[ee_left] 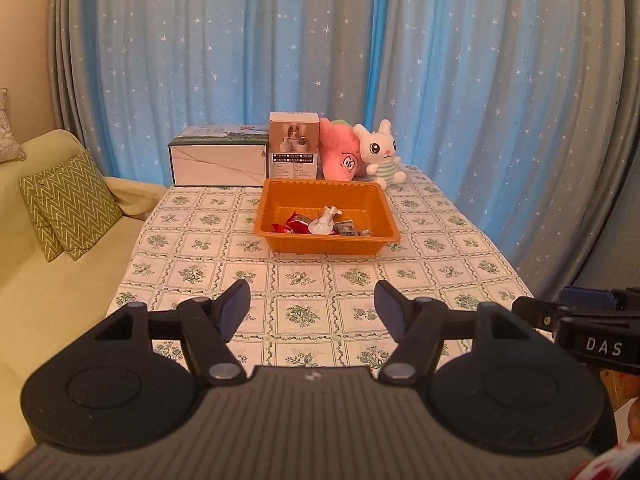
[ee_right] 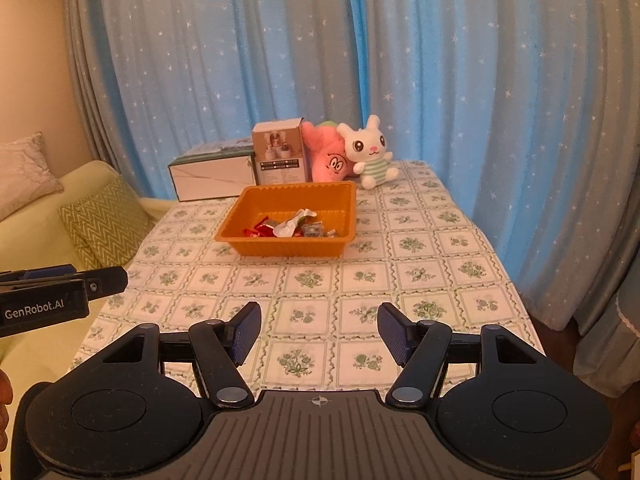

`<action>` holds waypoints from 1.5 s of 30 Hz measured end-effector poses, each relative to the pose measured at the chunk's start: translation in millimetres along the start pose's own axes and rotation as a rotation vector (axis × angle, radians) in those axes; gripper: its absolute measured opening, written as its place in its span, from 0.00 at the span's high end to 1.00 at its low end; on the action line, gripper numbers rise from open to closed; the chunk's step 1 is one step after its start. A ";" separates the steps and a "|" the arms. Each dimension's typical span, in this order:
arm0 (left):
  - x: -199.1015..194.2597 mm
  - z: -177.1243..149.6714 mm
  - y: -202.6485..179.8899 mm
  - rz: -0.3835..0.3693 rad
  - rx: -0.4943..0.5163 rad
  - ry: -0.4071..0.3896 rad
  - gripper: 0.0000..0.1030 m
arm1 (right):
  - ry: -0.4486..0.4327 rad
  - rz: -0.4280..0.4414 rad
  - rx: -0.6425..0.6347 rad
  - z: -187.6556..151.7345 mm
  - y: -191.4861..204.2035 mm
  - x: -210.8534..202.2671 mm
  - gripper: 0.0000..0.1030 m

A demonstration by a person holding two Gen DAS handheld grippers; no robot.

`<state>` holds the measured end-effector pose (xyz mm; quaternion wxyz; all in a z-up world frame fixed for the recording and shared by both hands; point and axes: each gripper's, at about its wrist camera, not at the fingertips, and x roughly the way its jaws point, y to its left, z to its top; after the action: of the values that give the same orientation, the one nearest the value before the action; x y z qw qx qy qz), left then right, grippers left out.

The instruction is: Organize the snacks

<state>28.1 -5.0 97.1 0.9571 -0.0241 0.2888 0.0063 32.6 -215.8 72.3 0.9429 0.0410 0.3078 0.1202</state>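
An orange tray (ee_left: 276, 240) (ee_right: 248, 246) stands on the table's far half. In it lie several wrapped snacks: red wrappers (ee_left: 291, 225) (ee_right: 258, 231), a white wrapper (ee_left: 325, 222) (ee_right: 292, 224) and a dark one (ee_left: 346, 229) (ee_right: 312, 231). My left gripper (ee_left: 313, 312) is open and empty above the near table edge, well short of the tray. My right gripper (ee_right: 319, 332) is also open and empty, beside it to the right. Each gripper shows at the edge of the other's view: the right gripper (ee_left: 592, 320), the left gripper (ee_right: 60, 288).
The table (ee_left: 312, 280) (ee_right: 320, 280) has a green floral cloth. Behind the tray stand a flat white box (ee_left: 218, 158) (ee_right: 212, 176), a small upright box (ee_left: 294, 146) (ee_right: 280, 156), a pink plush (ee_left: 340, 154) (ee_right: 328, 158) and a white rabbit plush (ee_left: 380, 154) (ee_right: 370, 154). A sofa with cushions (ee_left: 68, 204) is left; curtains hang behind.
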 end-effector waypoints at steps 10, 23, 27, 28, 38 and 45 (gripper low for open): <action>-20.5 -11.4 2.4 -0.007 -0.018 0.006 0.35 | -0.021 -0.003 -0.030 -6.8 12.9 -30.6 0.37; -28.8 -16.8 5.7 -0.018 -0.034 0.006 0.35 | -0.024 0.017 -0.040 -10.2 22.3 -38.9 0.37; -27.9 -16.2 6.8 -0.018 -0.036 0.007 0.35 | -0.024 0.016 -0.038 -10.3 22.6 -38.7 0.37; -27.9 -16.1 7.0 -0.017 -0.037 0.007 0.35 | -0.023 0.016 -0.039 -10.5 22.8 -38.8 0.37; -27.3 -17.2 7.0 -0.020 -0.038 0.009 0.35 | -0.021 0.012 -0.041 -10.1 23.1 -38.4 0.37; -27.0 -18.2 6.8 -0.021 -0.037 0.011 0.35 | -0.022 0.015 -0.042 -10.4 22.6 -38.7 0.37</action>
<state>-4.6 1.0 96.6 0.9549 -0.0449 0.2935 0.0014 -8.4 -203.7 89.4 0.9459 0.0249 0.2947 0.1330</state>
